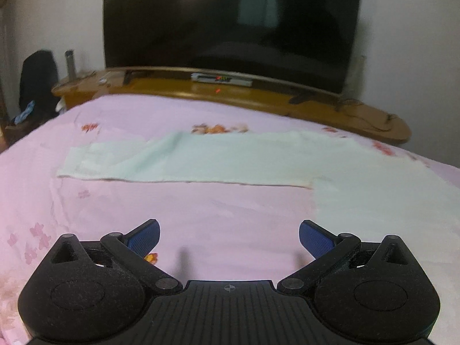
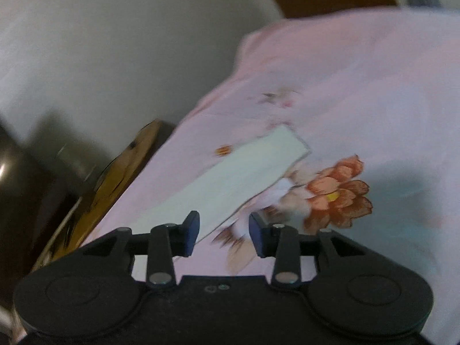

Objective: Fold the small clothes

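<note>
— From the left wrist view, how does that hand sit?

— The left gripper (image 1: 229, 240) is tipped downward over the pink floral bedsheet (image 1: 201, 224), level across the picture. Its jaws stand wide apart with nothing between the blue pads (image 1: 143, 237), only bare sheet.

— And the clothing?

— The pale green garment (image 1: 201, 161) lies flat on the bed, beyond the jaws and clear of them. Its long axis runs across the picture from left to right, one narrow end pointing left, and on the right it widens into a broader patch that comes nearer the gripper's right side. Behind the bed there's a wooden TV stand (image 1: 258, 97) carrying a dark television (image 1: 230, 20).

— Now the right wrist view?

— The picture is blurred and the whole scene tilts, so that hand looks rolled over. The right gripper (image 2: 224, 234) also points down at the bed. Its jaws are partly apart, pads parallel, gripping nothing. The narrow end of the garment (image 2: 244, 172) lies just past the left pad, its near edge running between the fingertips (image 2: 191, 234); I can't tell if anything touches.

— Which way does it point there?

— Diagonally, from lower left up to a squared end at upper right, beside a big orange flower print (image 2: 339, 192) on the sheet (image 2: 345, 86).
</note>
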Demonstrator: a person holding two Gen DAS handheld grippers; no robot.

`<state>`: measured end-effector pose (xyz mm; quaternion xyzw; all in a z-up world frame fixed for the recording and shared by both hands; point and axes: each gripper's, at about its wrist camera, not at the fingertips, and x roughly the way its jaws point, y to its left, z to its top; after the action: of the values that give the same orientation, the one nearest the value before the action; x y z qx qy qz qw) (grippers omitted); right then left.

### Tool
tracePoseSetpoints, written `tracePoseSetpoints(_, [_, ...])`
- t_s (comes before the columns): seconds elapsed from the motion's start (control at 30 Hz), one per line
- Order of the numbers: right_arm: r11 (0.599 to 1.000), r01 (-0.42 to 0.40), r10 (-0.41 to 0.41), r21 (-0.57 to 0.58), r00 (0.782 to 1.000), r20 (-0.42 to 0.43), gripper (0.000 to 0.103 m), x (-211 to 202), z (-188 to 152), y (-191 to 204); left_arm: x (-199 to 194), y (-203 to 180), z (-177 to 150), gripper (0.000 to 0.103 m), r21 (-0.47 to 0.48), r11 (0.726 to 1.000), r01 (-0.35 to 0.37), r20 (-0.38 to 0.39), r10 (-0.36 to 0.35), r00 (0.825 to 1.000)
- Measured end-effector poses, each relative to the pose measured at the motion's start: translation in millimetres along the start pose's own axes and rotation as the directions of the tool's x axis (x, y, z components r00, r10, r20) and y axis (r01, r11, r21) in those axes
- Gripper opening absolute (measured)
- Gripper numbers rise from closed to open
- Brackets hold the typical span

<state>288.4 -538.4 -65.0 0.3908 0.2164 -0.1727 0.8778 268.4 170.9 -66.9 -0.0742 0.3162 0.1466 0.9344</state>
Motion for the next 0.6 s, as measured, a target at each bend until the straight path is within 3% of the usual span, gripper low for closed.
tracePoseSetpoints(0.2, [0.986,-0.028,0.030,0.162,0.999,-0.014,0.043,38,7,-36,26,13,-7,0.103,-0.070,0.998,-0.006,-0.033,0.004,0.999])
tracePoseSetpoints(0.33, [0.976,-0.085,0.084,0.201,0.996,0.009,0.041,44,8,-43,39,12,-17,0.103,-0.090,0.996,0.007,-0.065,-0.013,0.998])
tracePoseSetpoints(0.6, [0.975,-0.066,0.071,0.214,0.997,-0.017,0.011,67,26,-51,38,3,-22,0.103,-0.091,0.994,-0.052,-0.077,0.045,0.996])
